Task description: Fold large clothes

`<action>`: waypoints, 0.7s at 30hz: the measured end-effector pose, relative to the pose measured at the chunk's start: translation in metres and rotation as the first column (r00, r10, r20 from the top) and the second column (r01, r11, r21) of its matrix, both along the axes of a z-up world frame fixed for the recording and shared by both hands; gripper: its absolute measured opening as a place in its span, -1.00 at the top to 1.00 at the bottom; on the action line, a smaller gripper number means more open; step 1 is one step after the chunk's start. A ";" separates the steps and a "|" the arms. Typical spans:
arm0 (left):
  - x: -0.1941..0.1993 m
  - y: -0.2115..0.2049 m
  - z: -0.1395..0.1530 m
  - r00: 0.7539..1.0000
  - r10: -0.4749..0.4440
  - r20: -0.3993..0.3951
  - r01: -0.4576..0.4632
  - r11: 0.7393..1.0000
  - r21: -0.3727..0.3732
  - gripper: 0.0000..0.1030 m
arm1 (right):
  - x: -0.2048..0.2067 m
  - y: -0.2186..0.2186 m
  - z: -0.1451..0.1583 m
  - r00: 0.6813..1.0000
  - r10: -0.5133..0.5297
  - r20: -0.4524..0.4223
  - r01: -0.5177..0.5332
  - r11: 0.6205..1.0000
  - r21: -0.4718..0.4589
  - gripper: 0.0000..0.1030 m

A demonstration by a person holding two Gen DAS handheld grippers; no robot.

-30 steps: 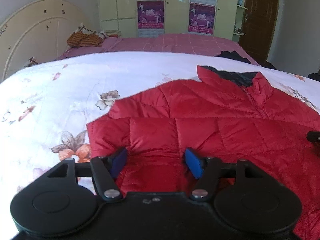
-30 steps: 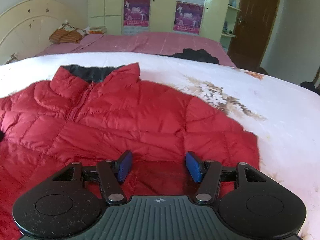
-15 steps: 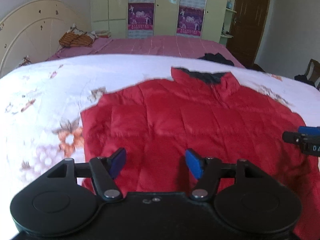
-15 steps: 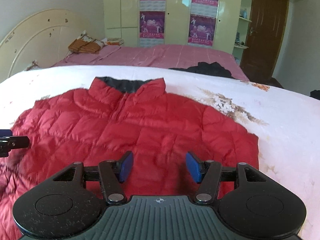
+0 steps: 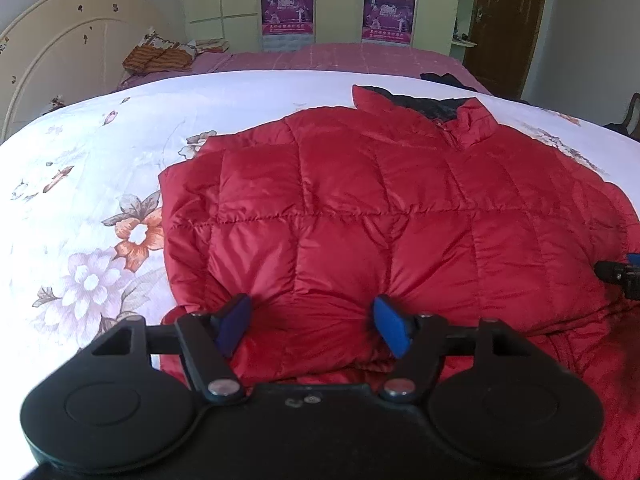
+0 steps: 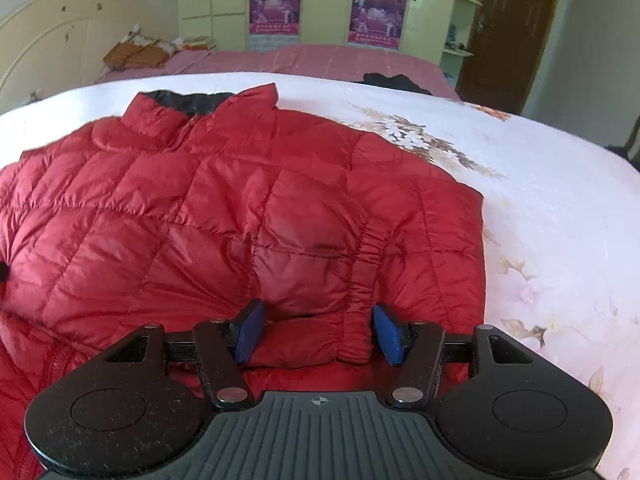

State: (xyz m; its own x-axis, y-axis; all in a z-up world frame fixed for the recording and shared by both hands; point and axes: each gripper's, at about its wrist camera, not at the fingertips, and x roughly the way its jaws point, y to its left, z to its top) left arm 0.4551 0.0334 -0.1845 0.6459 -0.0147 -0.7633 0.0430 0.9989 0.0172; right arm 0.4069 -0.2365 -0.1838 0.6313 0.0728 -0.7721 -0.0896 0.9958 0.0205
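On the floral quilt [image 5: 80, 208] the red puffer jacket [image 5: 360, 208] lay collar-away, its near hem bulging between the spread jaws of left gripper [image 5: 314, 326] and right gripper [image 6: 318, 334] (neither pinching); the bottom fold seemed underway, next needing closure.

Jacket [image 5: 360, 216] red, quilted in squares, collar lining black; bedspread [image 5: 92, 184] white with orange, lilac and brown flowers; pads [image 6: 250, 330] blue on black grippers; far bed [image 6: 320, 58] pink check
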 end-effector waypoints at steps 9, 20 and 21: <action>-0.005 -0.010 0.013 0.999 0.051 0.011 -0.051 0.998 0.033 -0.36 | -0.003 -0.011 0.014 1.000 0.031 0.005 -0.031 0.998 0.057 -0.12; -0.049 -0.038 0.053 0.996 0.059 0.073 -0.061 0.998 0.030 -0.50 | -0.037 -0.028 0.050 0.995 0.074 0.061 -0.084 0.983 0.162 -0.13; -0.053 -0.040 0.056 0.995 0.060 0.074 -0.063 0.998 0.028 -0.50 | -0.040 -0.030 0.051 0.995 0.075 0.060 -0.084 0.982 0.168 -0.13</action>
